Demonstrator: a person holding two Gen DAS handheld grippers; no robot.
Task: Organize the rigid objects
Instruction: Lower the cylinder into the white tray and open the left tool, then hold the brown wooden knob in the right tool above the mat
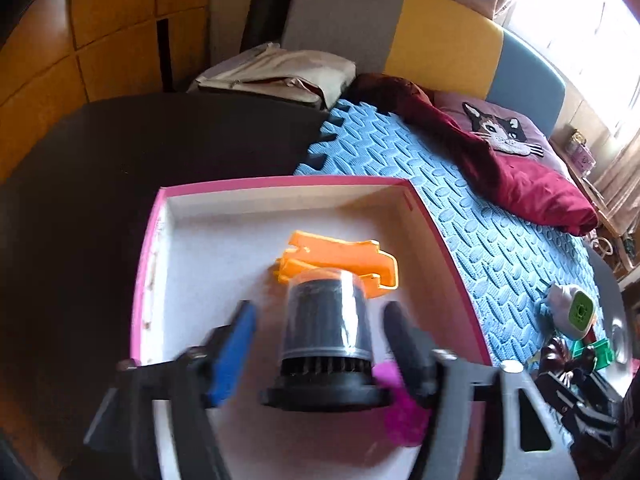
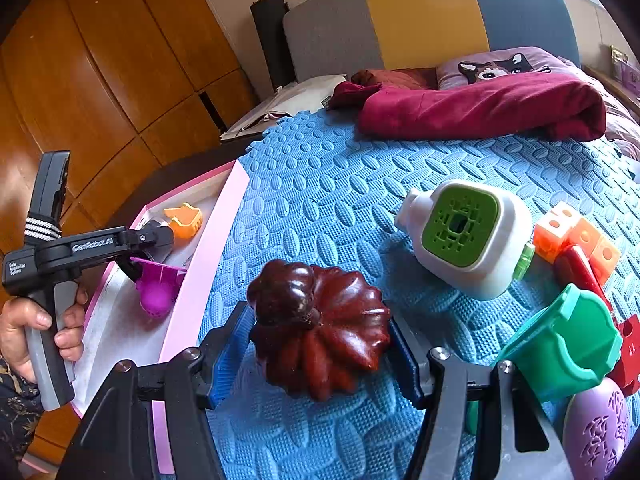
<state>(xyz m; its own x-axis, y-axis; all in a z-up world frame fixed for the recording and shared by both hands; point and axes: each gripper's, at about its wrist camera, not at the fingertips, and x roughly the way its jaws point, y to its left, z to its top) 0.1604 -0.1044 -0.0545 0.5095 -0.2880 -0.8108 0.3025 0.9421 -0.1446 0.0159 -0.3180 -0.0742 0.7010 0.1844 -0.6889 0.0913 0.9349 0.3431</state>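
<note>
A pink-rimmed white box (image 1: 280, 181) stands on the left of the blue foam mat (image 1: 460, 220). Inside it stands a black ribbed cylinder with a clear cap (image 1: 324, 320), between the fingers of my left gripper (image 1: 320, 308). The jaws are open and both pads stand clear of the cylinder. An orange plastic piece (image 1: 340, 252) lies behind it and a magenta piece (image 1: 404, 412) lies by the right finger. In the right wrist view my right gripper (image 2: 318, 348) is shut on a dark red pumpkin-shaped object (image 2: 320, 328), with a pad against each side, low over the mat (image 2: 320, 184).
To the right on the mat lie a white-and-green device (image 2: 468, 236), orange dice blocks (image 2: 572, 232), a red piece (image 2: 580, 272), a green cup (image 2: 572, 344) and a purple object (image 2: 600, 428). A burgundy blanket (image 2: 480, 104) lies at the back. A hand (image 2: 24, 328) holds the left gripper over the box (image 2: 224, 216).
</note>
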